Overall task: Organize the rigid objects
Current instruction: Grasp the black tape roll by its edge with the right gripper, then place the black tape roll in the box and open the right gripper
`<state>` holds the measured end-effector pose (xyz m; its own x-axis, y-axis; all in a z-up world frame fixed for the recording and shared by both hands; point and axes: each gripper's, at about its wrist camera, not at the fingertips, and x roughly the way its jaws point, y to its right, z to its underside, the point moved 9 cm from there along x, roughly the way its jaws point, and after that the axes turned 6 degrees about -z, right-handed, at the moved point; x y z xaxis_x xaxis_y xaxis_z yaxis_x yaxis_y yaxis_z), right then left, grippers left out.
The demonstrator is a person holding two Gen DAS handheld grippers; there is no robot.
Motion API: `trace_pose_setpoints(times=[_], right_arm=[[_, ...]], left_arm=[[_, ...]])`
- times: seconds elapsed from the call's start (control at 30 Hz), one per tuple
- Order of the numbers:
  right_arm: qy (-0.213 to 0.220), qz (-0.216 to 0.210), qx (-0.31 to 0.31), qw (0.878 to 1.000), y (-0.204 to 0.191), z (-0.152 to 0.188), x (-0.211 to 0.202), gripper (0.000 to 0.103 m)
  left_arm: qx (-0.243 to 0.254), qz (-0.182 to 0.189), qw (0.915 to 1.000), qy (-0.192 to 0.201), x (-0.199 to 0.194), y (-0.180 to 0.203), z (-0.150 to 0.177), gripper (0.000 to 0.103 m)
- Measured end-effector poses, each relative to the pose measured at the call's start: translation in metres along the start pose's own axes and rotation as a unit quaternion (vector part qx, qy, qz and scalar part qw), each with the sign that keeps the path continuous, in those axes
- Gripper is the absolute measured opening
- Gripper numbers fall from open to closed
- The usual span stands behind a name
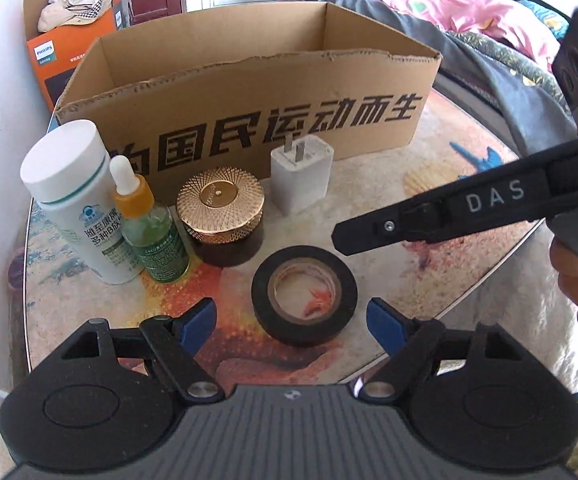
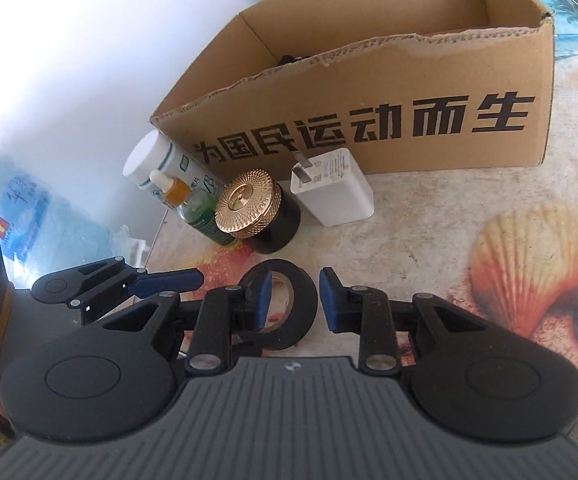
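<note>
So heads up on what could go sideways here tbh. Both my grippers are crowding the same black tape roll [image 1: 304,295], and that's the main risk imo: if both go for it they'll knock into each other or shove the roll across the table [image 1: 429,300]. The surface looks glossy, so I'd guess a flat ring like that skids easily if a finger catches its edge instead of straddling it.

Second worry: the gold-lid jar [image 1: 222,216], dropper bottle [image 1: 151,228] and tall white bottle [image 1: 75,200] stand packed together just behind-left of the roll. The bottles look tippy, so a sloppy swing w/ the left gripper [image 1: 289,318] could domino them. The white charger [image 1: 301,178] sits upright just in front of the cardboard box [image 1: 249,92], also near enough to get clipped.

Where stuff is rn: the roll lies flat on the table, right ahead of the left gripper, roughly btwn its blue pads and a bit past the tips. Left jaws are spread wide, nothing in them. The right gripper [image 2: 293,300] comes in from the right side; its jaws are only slightly apart and empty, hanging over the roll's right part w/ the left pad in front of the hole. No pad presses on it afaict. The box is behind everything, open top, something dark inside but can't tell what
</note>
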<state>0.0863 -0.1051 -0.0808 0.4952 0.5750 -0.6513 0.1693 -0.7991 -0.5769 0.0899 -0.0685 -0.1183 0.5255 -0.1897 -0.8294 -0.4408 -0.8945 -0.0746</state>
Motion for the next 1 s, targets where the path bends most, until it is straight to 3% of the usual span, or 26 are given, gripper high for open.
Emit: trace_pose_setpoints(times=[0.33,0.4,0.5,0.63,0.83,1.0], right_arm=[[-0.025,0.034,-0.060,0.997,-0.010,0.001,0.020,0.025],[-0.032,0.035,-0.061,0.997,-0.010,0.005,0.024,0.023],[-0.025,0.041,-0.071,0.996,-0.010,0.006,0.026,0.017],[-0.019,0.044,-0.071,0.996,-0.015,0.006,0.016,0.017],[0.049,0.072,-0.154,0.984,-0.057,-0.023,-0.028,0.017],[0.107,0.058,-0.210,0.970,-0.084,-0.091,-0.065,0.017]], left_arm=[[0.029,-0.032,0.9990,0.011,0.020,0.013,0.003,0.077],[0.028,-0.029,0.9990,0.016,0.020,0.014,0.002,0.070],[0.026,-0.030,0.9990,0.022,0.018,0.015,0.002,0.067],[0.042,-0.045,0.9975,0.035,0.010,0.020,-0.001,0.067],[0.059,-0.075,0.9895,0.108,-0.042,0.018,-0.039,0.067],[0.077,-0.114,0.9744,0.178,-0.080,0.004,-0.102,0.067]])
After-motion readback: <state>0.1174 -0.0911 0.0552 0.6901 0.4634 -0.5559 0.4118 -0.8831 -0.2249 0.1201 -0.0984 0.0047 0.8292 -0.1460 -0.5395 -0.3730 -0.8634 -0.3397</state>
